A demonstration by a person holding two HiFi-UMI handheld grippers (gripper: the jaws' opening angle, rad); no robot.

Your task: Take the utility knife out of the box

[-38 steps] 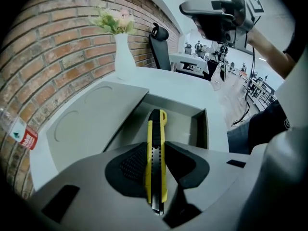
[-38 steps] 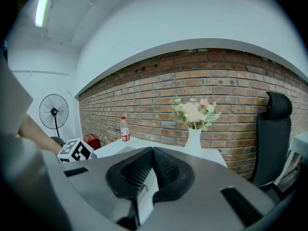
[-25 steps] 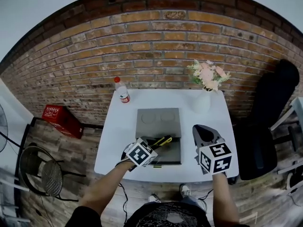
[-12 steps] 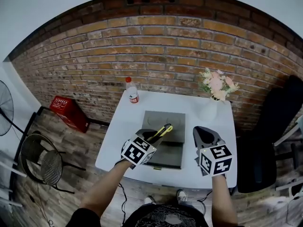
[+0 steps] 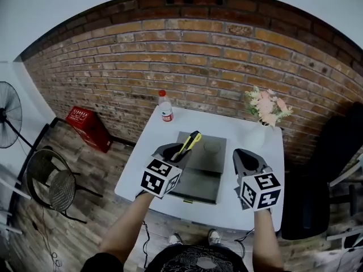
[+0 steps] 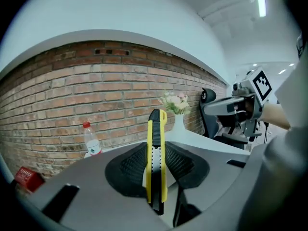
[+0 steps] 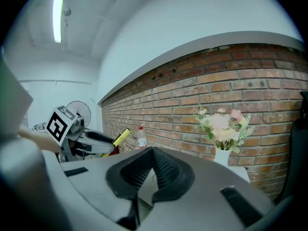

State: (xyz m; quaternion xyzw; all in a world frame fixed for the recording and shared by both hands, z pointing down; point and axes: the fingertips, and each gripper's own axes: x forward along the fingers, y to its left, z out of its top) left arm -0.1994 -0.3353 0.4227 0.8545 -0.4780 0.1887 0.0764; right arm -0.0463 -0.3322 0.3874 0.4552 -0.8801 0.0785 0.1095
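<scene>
A yellow and black utility knife (image 5: 190,143) is clamped between the pads of my left gripper (image 5: 178,152), which is shut on it and holds it up above the open grey box (image 5: 197,186) on the white table (image 5: 146,171). In the left gripper view the knife (image 6: 156,129) stands lengthwise between the jaws of that gripper (image 6: 156,150), its tip pointing away. My right gripper (image 5: 245,157) hovers to the right of the box, shut and empty; in its own view the pads (image 7: 166,170) meet at the tip of the gripper (image 7: 153,153). That view also catches the knife (image 7: 121,136) at the left.
A plastic bottle with a red cap (image 5: 165,110) stands at the table's far left corner, a white vase of flowers (image 5: 266,111) at the far right. On the floor are a red crate (image 5: 85,124), a fan (image 5: 8,115), a wire stool (image 5: 54,187) and a black chair (image 5: 334,157).
My left gripper has lifted the knife from low over the box to well above it, with the knife now pointing more upward. The right gripper has stayed almost in place.
</scene>
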